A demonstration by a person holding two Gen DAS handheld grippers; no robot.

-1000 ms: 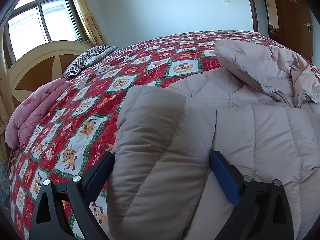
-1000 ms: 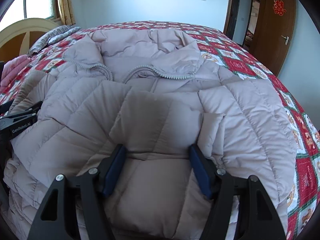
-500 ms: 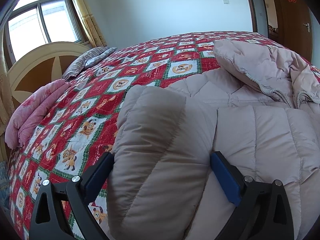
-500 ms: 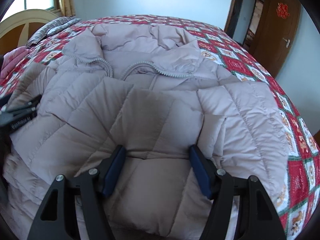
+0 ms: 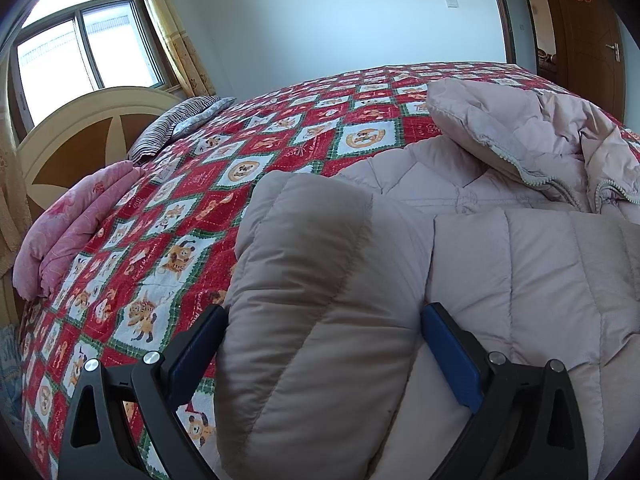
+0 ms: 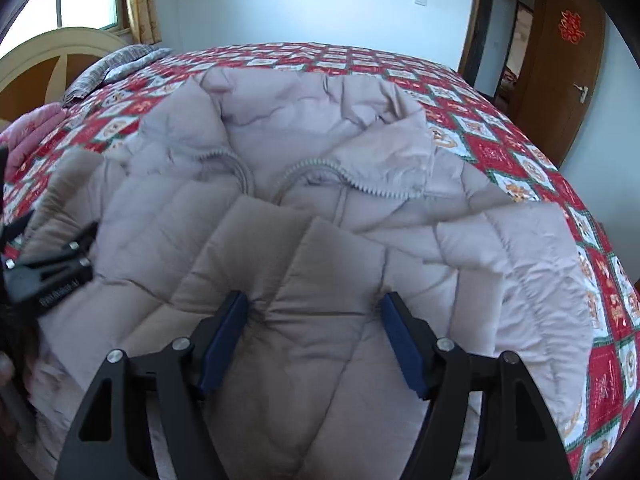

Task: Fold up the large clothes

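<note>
On the red-and-white patchwork bedspread (image 6: 520, 152) the pale pink quilted down coat (image 6: 280, 128) lies face up, collar toward the far wall, zip open at the neck. Since a second ago my right gripper (image 6: 314, 340) has pushed inward over the coat: the panel of padding between its blue pads (image 6: 224, 340) now stands up in ridges where it lay smooth before, and the far edge of the bed sits lower in my right view. Its jaws are opening a little, the padding bunched between them and touching both pads, so I judge the fold is being laid down rather than carried. My left gripper (image 5: 320, 344) has not shifted; its jaws stand wide, clamped around a thick folded roll of the coat's side, near the bed's left edge. The next fold likely starts from there.
</note>
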